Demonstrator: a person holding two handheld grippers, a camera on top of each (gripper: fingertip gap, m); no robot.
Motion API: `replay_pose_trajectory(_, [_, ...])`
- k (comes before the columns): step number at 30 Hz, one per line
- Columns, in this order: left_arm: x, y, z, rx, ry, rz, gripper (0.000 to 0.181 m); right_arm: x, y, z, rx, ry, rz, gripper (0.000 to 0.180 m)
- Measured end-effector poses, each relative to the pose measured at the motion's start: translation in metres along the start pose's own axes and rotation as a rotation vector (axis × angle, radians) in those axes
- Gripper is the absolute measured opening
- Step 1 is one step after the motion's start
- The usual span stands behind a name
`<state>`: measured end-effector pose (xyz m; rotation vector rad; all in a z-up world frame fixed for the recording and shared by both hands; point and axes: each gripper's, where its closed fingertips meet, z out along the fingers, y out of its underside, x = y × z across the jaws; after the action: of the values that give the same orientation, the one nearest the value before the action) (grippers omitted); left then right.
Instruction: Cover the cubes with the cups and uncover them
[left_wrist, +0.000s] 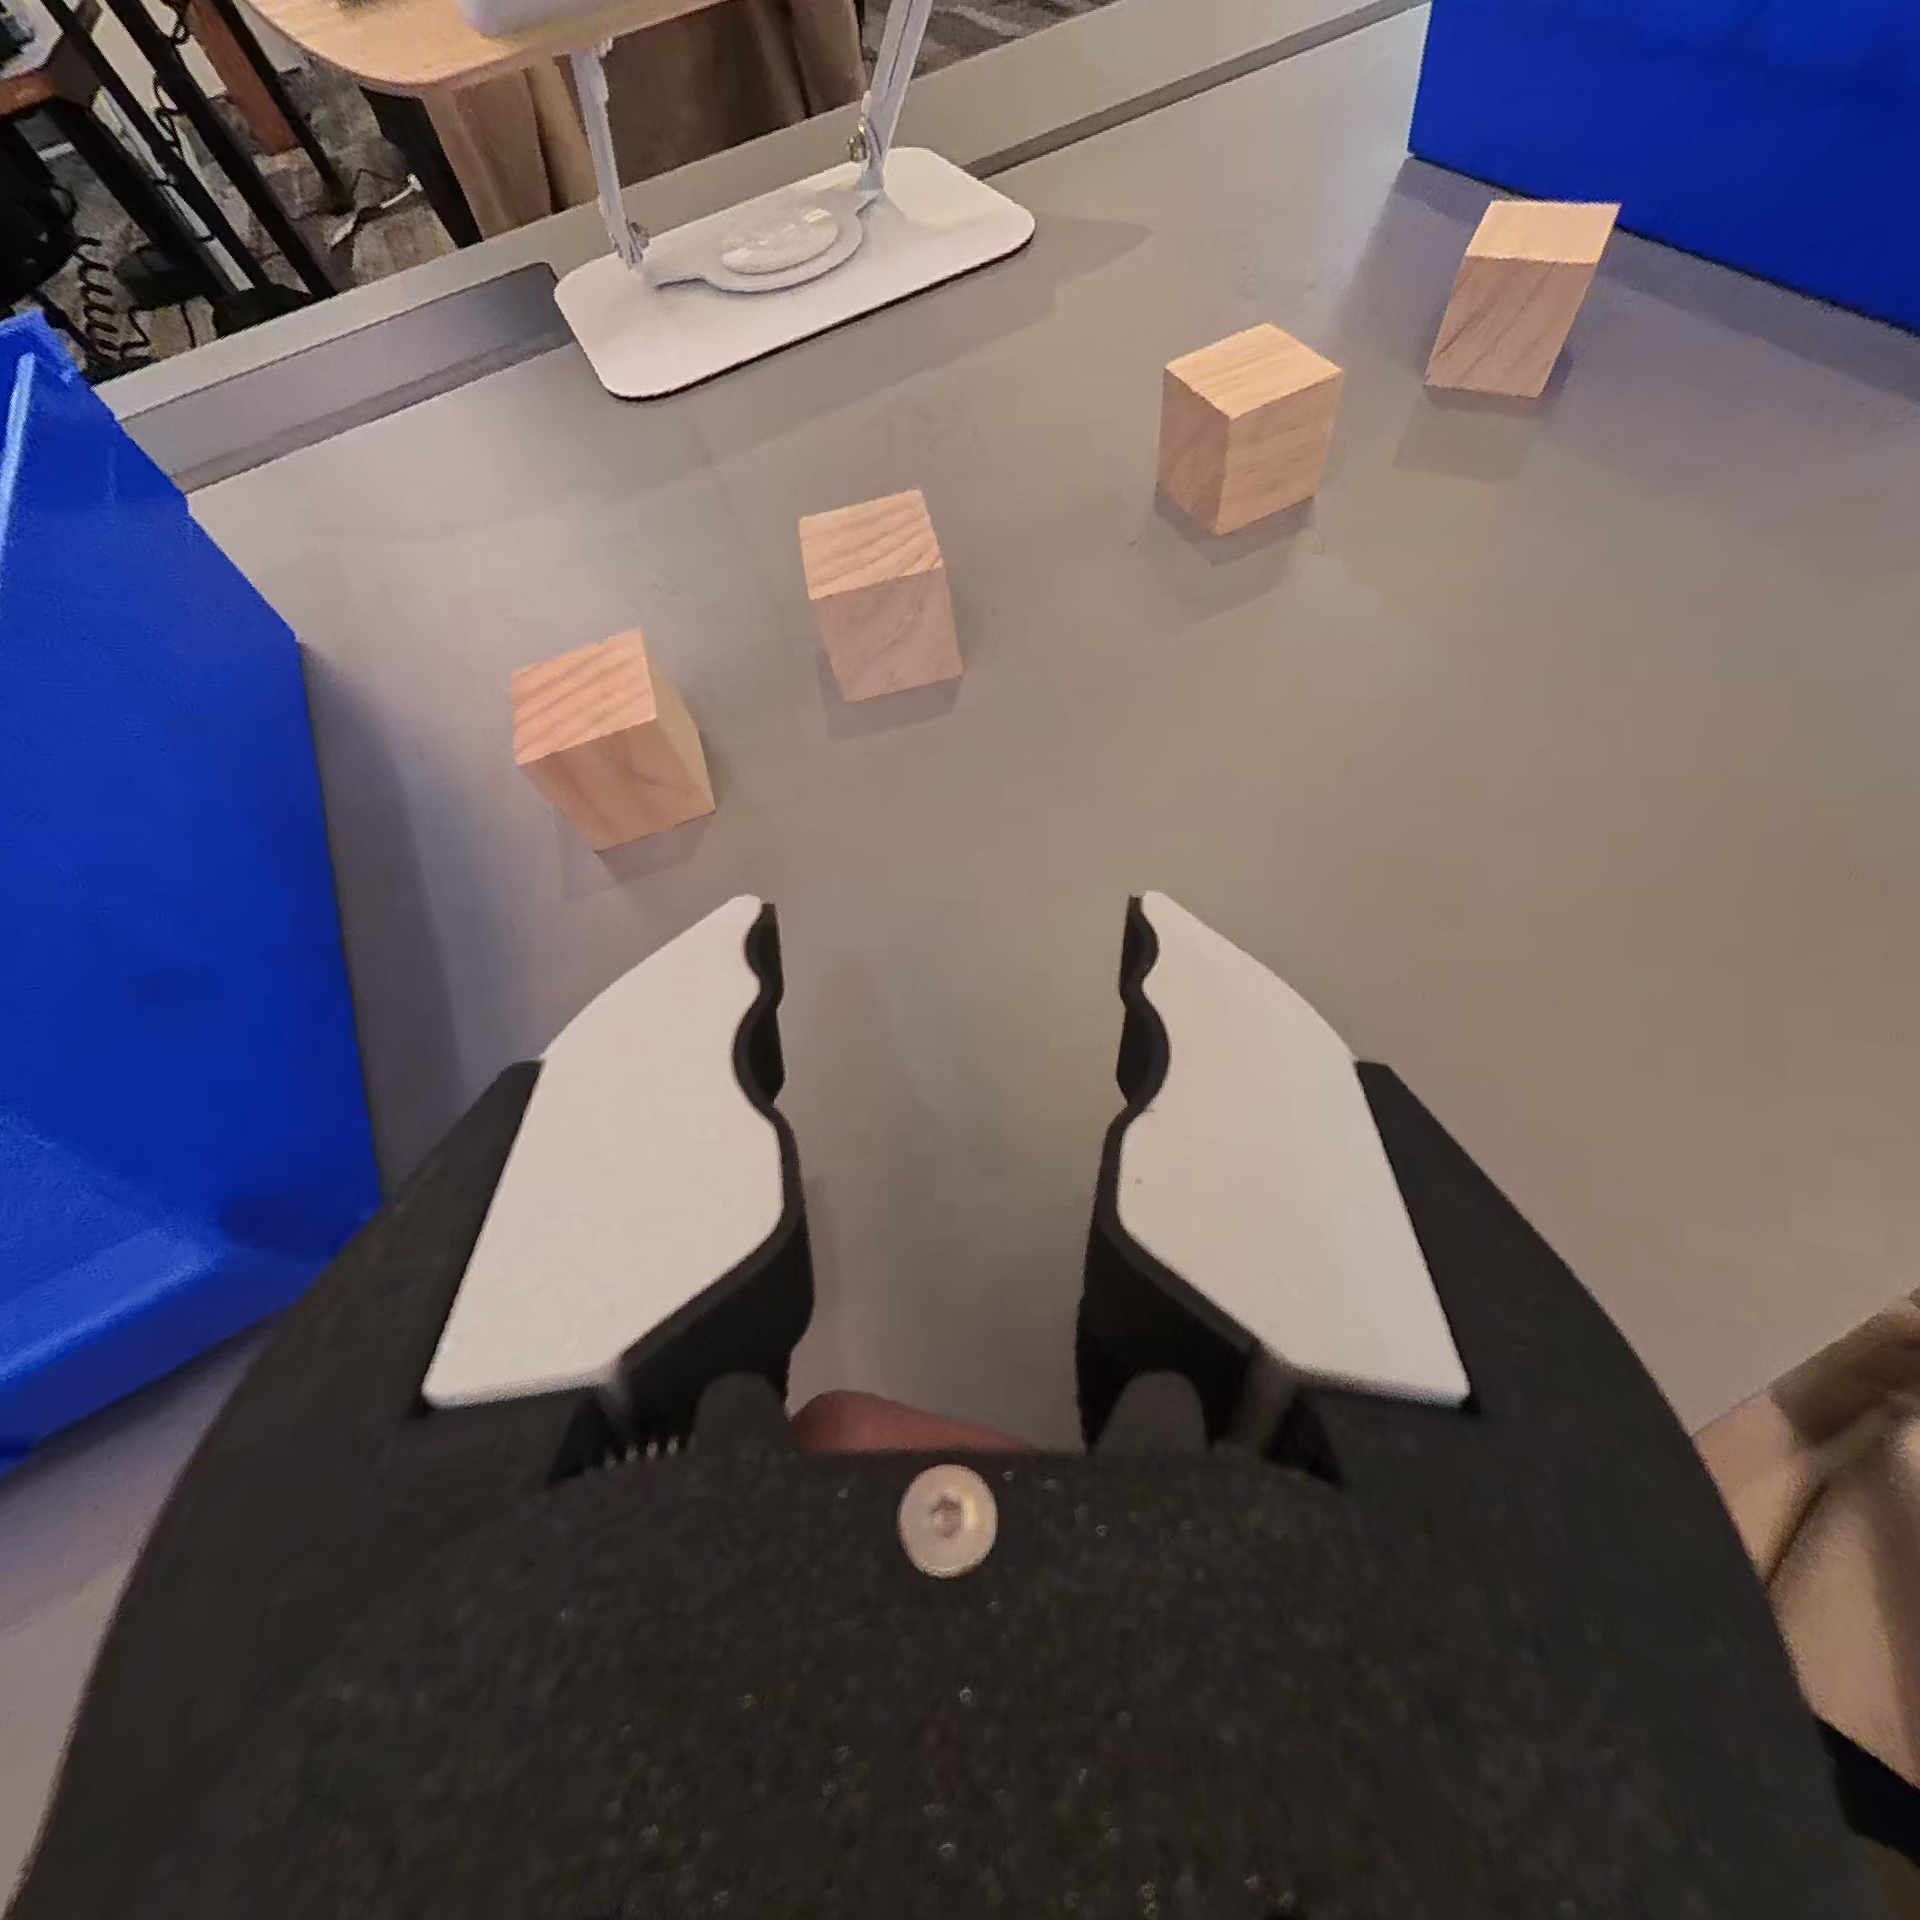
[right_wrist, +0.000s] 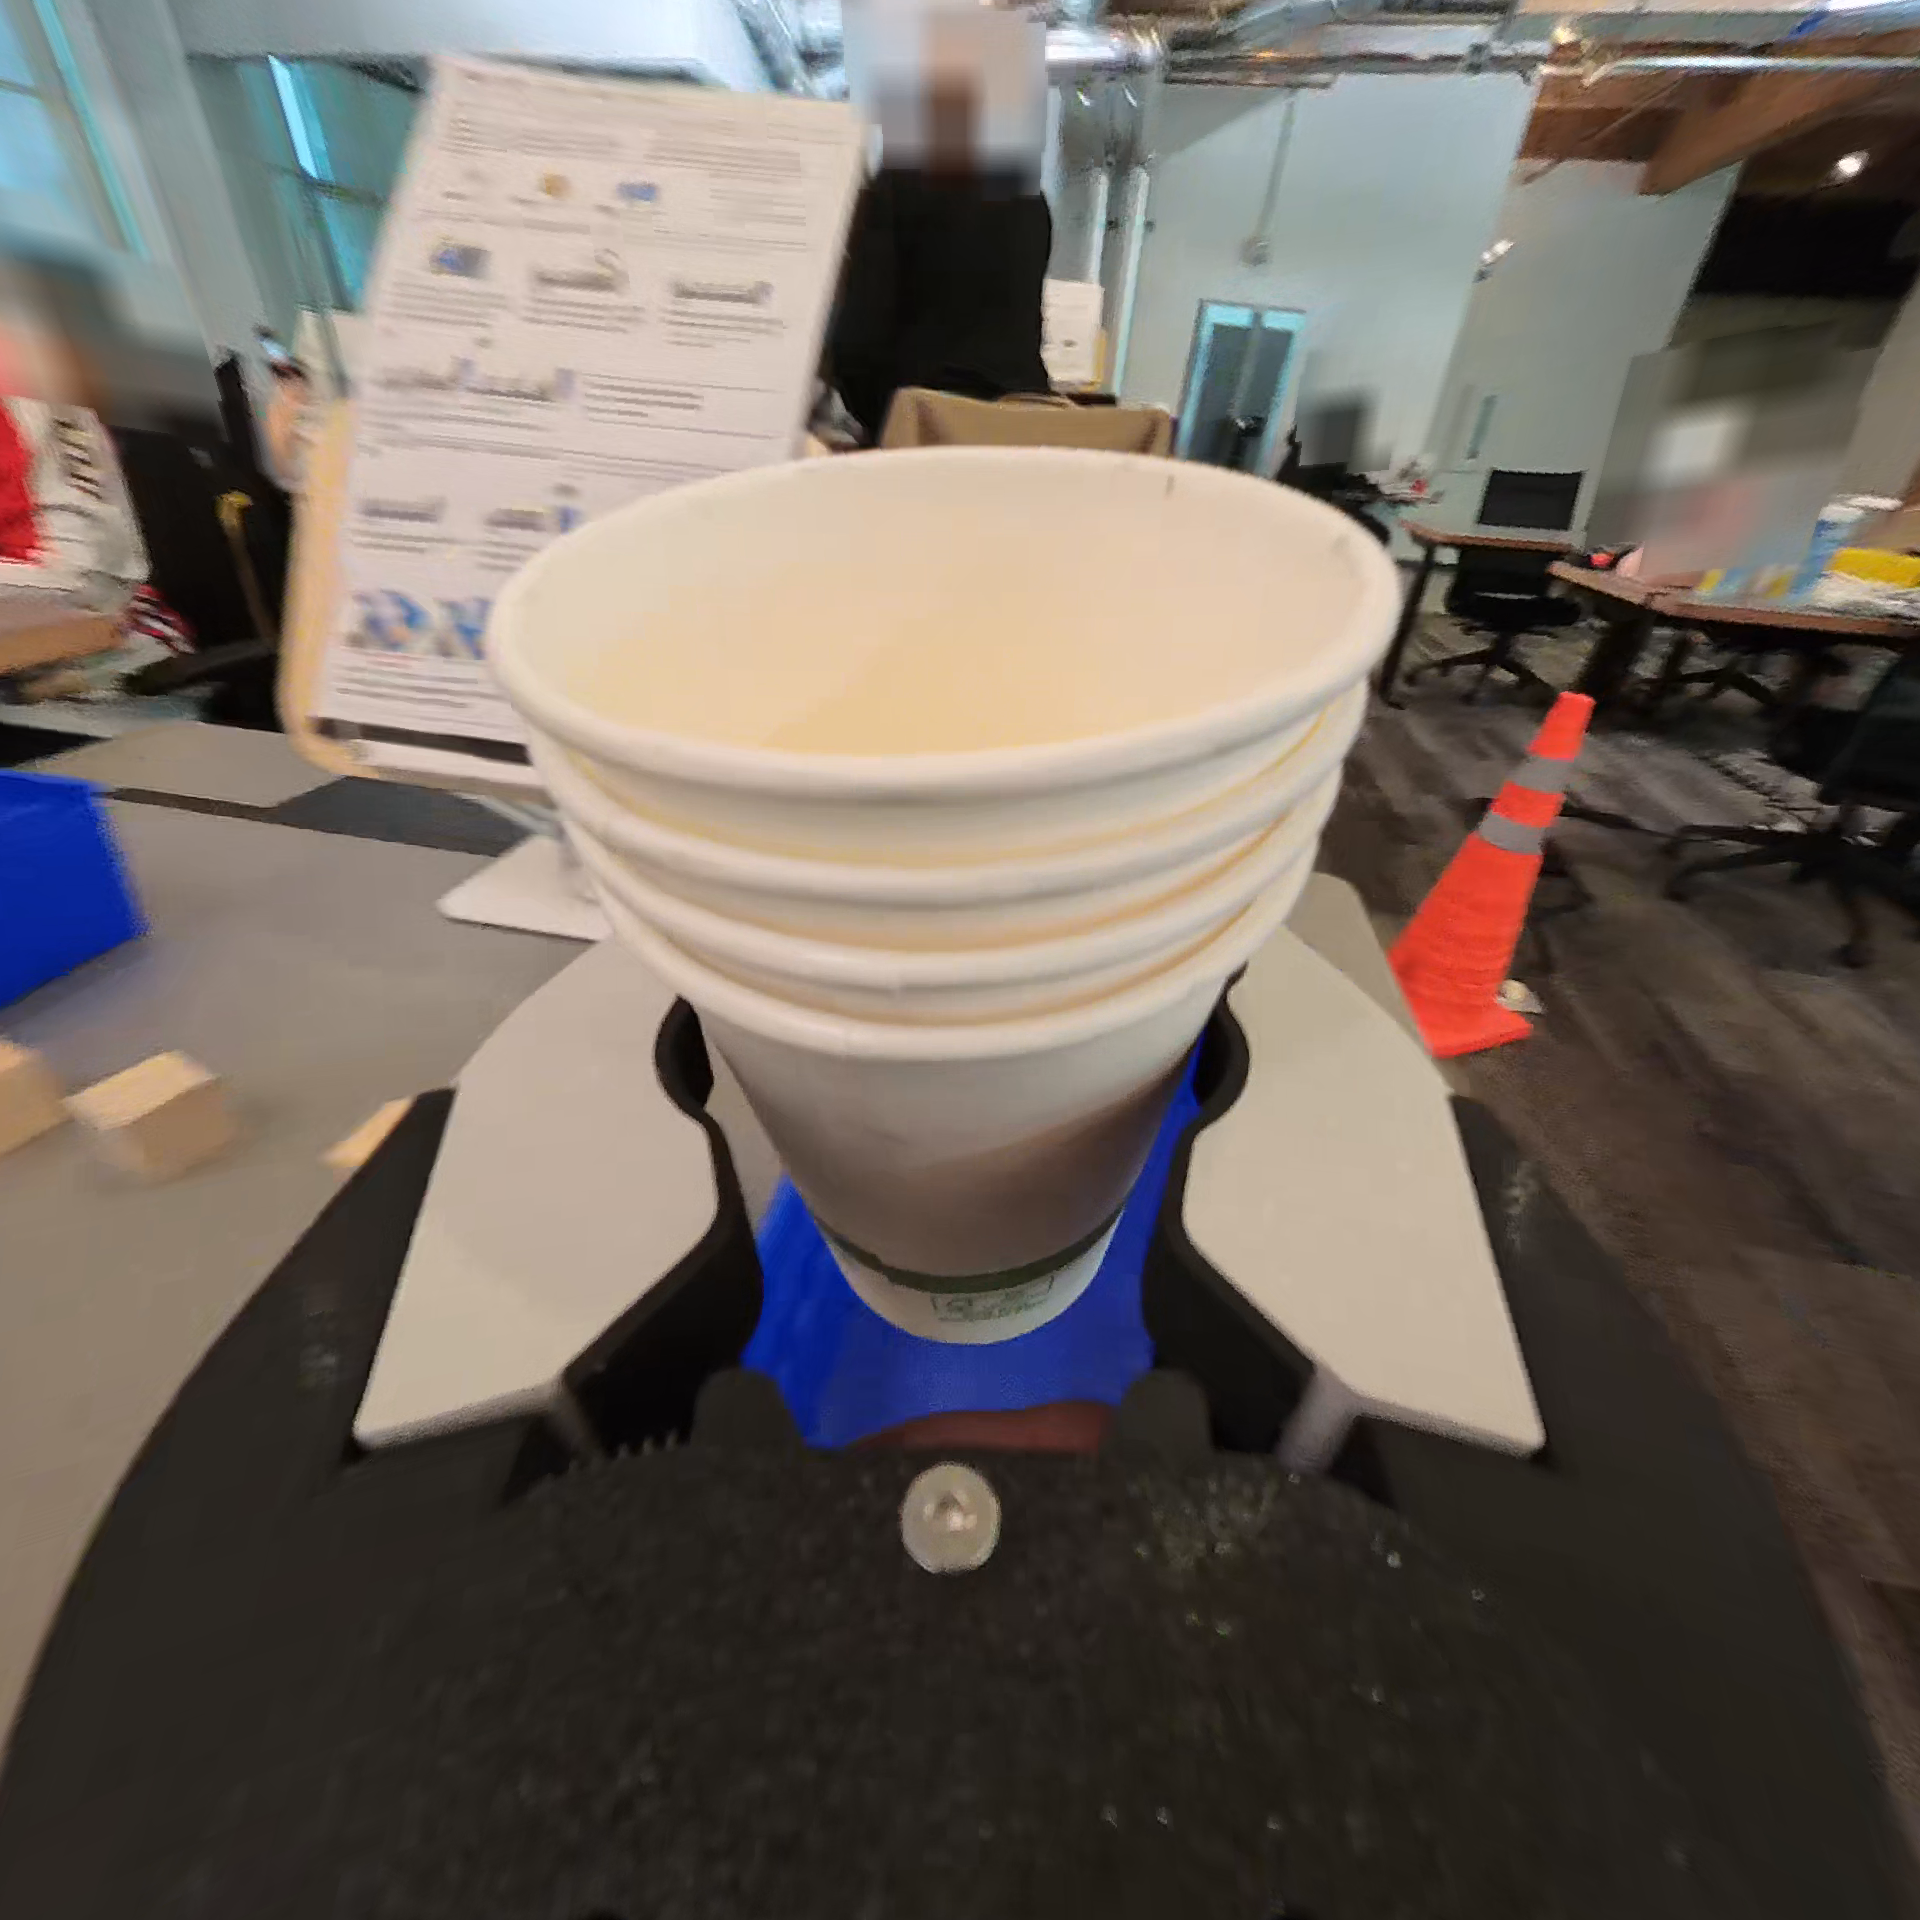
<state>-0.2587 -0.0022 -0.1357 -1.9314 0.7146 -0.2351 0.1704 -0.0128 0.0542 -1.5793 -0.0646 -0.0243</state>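
Observation:
Several bare wooden cubes stand in a slanted row on the grey table (left_wrist: 1351, 790): the nearest (left_wrist: 611, 740), then one (left_wrist: 881, 609), another (left_wrist: 1247, 426), and the farthest (left_wrist: 1519, 299). My left gripper (left_wrist: 948, 914) is open and empty, just short of the nearest cubes. My right gripper (right_wrist: 951, 1023) is shut on a stack of several nested white paper cups (right_wrist: 935, 831), mouths up and tilted away, held above a blue bin (right_wrist: 935, 1361). Blurred cubes (right_wrist: 156, 1127) show at the left of the right wrist view.
A blue bin (left_wrist: 145, 935) stands at the table's left, another (left_wrist: 1683, 135) at the far right. A white lamp base (left_wrist: 800, 270) sits at the far edge. Beyond the table are a poster board (right_wrist: 582, 395), an orange cone (right_wrist: 1496, 883) and people.

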Motion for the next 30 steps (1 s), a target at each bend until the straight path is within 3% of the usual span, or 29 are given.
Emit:
replay_pose_trajectory(6, [0.003, 0.0, -0.002, 0.0, -0.007, 0.031, 0.061, 0.062, 0.076, 0.138, -0.251, -0.033, 0.148, 0.093])
replay_pose_trajectory(11, [0.002, 0.002, -0.002, -0.002, -0.02, 0.044, 0.061, 0.082, 0.135, 0.2, -0.405, -0.003, 0.181, 0.093])
replay_pose_trajectory(19, [0.002, 0.003, 0.0, -0.006, -0.017, 0.057, 0.061, 0.076, 0.173, 0.223, -0.431, 0.004, 0.146, 0.094])
replay_pose_trajectory(27, [0.004, 0.003, 0.0, -0.005, -0.012, 0.073, 0.061, 0.074, 0.199, 0.209, -0.569, 0.022, 0.174, 0.091])
replay_pose_trajectory(30, [0.006, 0.004, 0.0, -0.008, -0.007, 0.077, 0.061, 0.077, 0.194, 0.201, -0.562, 0.035, 0.141, 0.101])
